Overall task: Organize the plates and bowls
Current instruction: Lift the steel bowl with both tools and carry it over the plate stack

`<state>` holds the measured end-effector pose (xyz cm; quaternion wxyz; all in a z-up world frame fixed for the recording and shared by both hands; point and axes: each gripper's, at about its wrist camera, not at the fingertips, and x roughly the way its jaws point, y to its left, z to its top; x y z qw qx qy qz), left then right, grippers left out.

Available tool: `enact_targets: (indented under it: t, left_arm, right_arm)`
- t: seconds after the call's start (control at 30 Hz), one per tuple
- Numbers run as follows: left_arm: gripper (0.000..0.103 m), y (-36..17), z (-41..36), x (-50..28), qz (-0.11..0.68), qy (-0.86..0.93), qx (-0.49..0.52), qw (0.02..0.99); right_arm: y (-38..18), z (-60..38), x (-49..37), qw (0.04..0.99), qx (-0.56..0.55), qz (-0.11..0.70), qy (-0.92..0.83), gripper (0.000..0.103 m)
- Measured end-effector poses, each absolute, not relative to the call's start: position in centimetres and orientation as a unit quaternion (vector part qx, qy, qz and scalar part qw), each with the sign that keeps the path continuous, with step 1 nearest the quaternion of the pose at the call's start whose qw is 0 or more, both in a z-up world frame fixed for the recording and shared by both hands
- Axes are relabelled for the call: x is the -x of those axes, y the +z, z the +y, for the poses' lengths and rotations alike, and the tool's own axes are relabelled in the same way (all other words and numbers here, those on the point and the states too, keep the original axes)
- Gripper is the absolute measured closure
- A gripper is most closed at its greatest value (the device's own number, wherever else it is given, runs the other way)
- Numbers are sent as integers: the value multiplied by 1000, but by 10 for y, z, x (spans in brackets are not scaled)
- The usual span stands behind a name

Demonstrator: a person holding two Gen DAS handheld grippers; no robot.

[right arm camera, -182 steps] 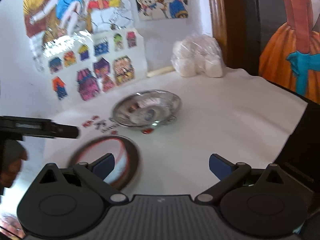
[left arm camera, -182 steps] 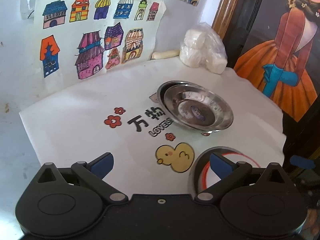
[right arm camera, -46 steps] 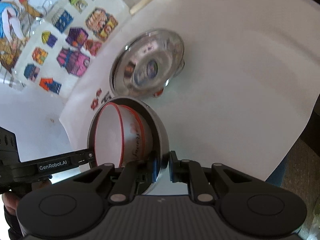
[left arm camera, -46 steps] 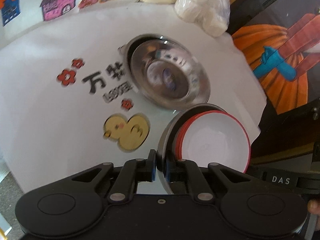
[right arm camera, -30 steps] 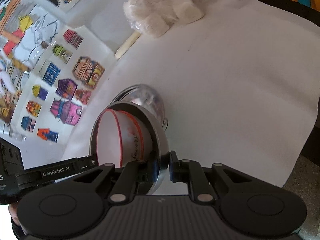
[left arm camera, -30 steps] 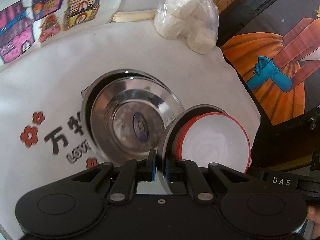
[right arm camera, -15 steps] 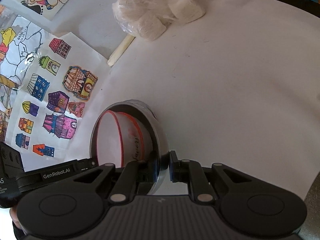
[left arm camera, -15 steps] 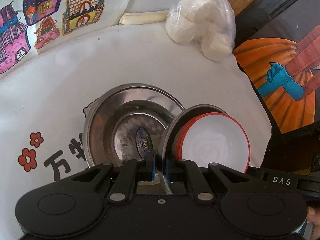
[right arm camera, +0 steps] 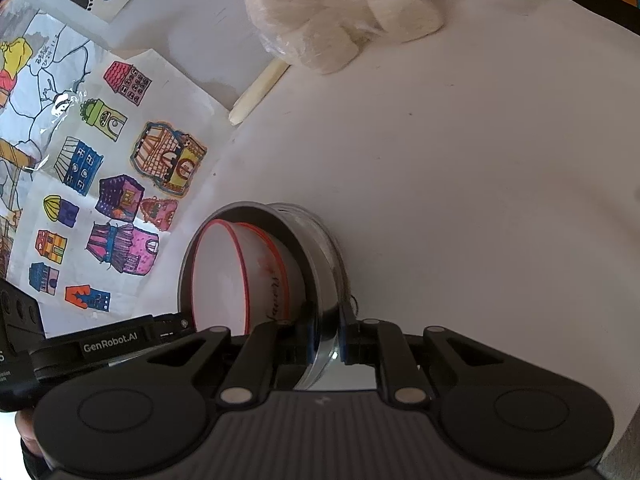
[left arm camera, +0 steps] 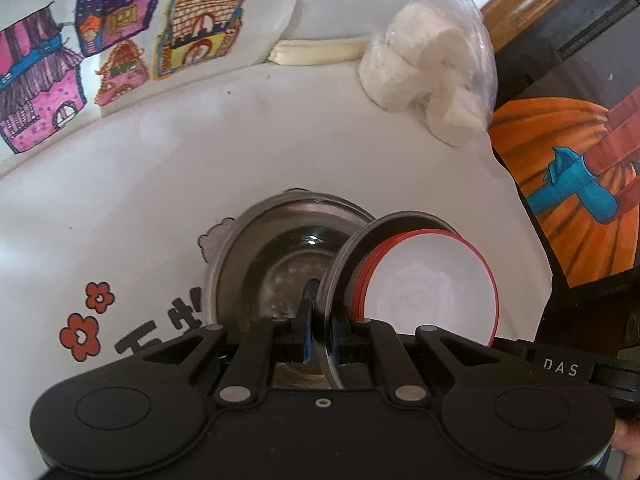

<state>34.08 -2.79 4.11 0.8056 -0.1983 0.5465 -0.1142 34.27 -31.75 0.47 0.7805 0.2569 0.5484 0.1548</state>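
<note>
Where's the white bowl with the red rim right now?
The white bowl with the red rim sits inside the steel plate gripped at its edges by both grippers, held over the steel bowls on the table, low centre in both views.

The left gripper [left arm camera: 319,334] has its fingers [left arm camera: 306,320] clamped on the rim of a steel plate [left arm camera: 340,264] carrying a red-rimmed white bowl [left arm camera: 432,284]. The plate hangs tilted over a steel bowl [left arm camera: 280,248] resting on the white-covered bench [left arm camera: 320,140]. A bag of white lumps [left arm camera: 428,80] lies near the far edge.
</note>
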Motion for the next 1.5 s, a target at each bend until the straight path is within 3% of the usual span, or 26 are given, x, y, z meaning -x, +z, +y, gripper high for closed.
enact_targets:
  t: [1.5]
  left_arm:
    - [96,28,4,-360,553,-72,225,799]
  right_arm:
    - [-3,-274,-366,788,-237,544,167,89]
